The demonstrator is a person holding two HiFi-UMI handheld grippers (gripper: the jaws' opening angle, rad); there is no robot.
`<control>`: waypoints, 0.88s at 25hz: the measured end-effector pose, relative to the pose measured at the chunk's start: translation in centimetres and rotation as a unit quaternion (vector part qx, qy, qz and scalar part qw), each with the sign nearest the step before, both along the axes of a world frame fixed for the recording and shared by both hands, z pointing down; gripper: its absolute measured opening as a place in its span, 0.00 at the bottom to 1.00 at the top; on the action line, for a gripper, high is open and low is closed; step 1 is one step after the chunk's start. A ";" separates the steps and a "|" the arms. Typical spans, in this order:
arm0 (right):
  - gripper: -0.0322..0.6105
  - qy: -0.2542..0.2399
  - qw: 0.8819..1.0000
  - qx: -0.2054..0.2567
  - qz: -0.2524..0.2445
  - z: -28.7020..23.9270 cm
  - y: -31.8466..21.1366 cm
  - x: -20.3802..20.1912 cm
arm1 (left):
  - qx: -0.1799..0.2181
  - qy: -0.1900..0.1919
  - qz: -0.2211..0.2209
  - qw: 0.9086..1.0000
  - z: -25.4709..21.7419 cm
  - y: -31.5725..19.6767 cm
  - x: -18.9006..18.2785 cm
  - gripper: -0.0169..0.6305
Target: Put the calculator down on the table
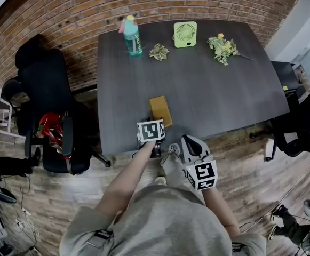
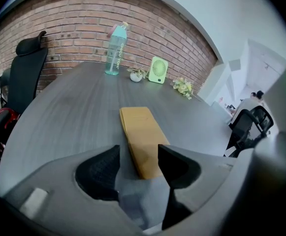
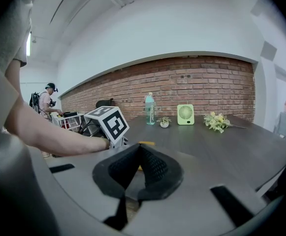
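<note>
I find the table [image 1: 213, 89] matt, dark grey with wood grain; the calculator [image 2: 139, 134] smooth, matt ochre; the wall [image 1: 64, 15] rough brick; the bottle [image 1: 133, 36] translucent plastic; the floor [image 1: 261, 164] wood planks.

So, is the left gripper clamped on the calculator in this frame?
No, the left gripper has its jaws wide apart, and the calculator lies flat on the table between them.

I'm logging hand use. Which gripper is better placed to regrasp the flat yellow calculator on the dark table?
Left. The left gripper has open jaws straddling the flat yellow calculator's near end; the right gripper is shut, off to the side.
</note>
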State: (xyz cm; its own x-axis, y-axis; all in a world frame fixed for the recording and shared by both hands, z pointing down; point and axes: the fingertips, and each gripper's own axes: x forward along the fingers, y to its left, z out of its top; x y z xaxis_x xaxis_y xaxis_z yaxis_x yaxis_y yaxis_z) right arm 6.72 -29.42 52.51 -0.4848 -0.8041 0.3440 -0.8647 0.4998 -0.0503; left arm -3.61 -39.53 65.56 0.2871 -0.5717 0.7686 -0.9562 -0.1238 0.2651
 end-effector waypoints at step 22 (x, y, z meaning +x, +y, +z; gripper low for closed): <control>0.05 -0.008 1.000 0.018 0.005 -1.3 7.5 -1.1 | 0.051 0.067 0.010 0.996 -8.0 11.0 -1.6 0.17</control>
